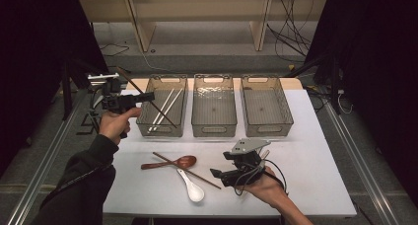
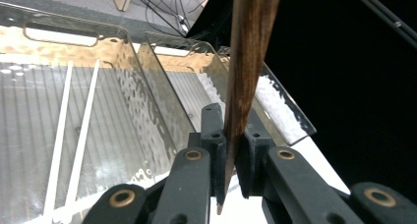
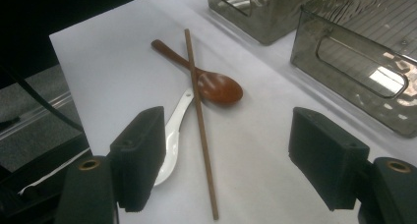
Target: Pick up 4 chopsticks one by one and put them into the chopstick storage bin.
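Note:
My left gripper (image 1: 149,95) is raised over the near left corner of the left clear basket (image 1: 161,132), shut on a dark brown chopstick (image 1: 165,116) that slants across the basket. In the left gripper view the chopstick (image 2: 251,47) stands pinched between the jaws (image 2: 231,135). Two white chopsticks (image 1: 165,106) lie in that basket (image 2: 74,37). My right gripper (image 1: 217,174) rests low at the table's front, open, nothing between its jaws (image 3: 236,155). Ahead of it lie a second brown chopstick (image 3: 199,111), a wooden spoon (image 3: 219,88) and a white ceramic spoon (image 3: 172,130).
A middle basket (image 1: 214,130) and a right basket (image 1: 268,131) stand in a row beside the left one at the back of the white table (image 1: 315,175). Dark curtains flank the table, and cables lie on the floor behind it.

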`<control>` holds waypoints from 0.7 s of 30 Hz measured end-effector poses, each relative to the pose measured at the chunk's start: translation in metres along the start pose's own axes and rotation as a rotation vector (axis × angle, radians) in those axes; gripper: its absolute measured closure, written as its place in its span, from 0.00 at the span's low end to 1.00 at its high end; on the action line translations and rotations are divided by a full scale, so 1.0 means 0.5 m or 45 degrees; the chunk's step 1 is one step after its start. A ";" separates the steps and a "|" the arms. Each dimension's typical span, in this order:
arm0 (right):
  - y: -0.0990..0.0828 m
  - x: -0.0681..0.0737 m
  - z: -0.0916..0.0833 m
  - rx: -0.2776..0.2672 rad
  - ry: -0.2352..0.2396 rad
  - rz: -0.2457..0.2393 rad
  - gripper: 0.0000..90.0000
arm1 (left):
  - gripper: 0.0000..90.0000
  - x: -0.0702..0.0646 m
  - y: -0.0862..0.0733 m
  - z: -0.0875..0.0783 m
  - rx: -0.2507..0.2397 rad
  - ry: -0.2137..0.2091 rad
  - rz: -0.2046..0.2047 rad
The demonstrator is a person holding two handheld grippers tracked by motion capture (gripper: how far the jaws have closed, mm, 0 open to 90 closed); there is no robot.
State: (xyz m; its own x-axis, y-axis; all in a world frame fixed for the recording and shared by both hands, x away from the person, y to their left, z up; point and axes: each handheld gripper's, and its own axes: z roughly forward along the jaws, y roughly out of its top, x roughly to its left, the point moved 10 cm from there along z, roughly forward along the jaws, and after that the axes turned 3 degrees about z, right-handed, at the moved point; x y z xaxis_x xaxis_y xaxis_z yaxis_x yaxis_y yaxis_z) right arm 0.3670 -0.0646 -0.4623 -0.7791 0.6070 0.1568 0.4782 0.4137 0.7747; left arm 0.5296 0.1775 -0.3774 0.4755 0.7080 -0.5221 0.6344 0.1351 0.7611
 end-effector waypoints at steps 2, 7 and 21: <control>0.001 0.000 -0.004 -0.010 -0.002 0.002 0.34 | 0.92 0.004 0.004 0.006 0.001 0.012 0.000; 0.002 -0.001 -0.012 -0.031 -0.014 0.004 0.34 | 0.92 0.016 0.012 0.020 0.008 0.037 -0.003; -0.001 -0.016 -0.038 -0.081 -0.047 0.027 0.33 | 0.92 0.057 0.020 0.055 0.029 0.117 -0.008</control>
State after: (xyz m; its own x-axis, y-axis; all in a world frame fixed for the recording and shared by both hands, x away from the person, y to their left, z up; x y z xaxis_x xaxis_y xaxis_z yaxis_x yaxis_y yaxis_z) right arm 0.3653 -0.0823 -0.4522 -0.7530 0.6403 0.1516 0.4669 0.3575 0.8088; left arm 0.5661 0.1799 -0.3952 0.4141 0.7678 -0.4889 0.6515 0.1251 0.7483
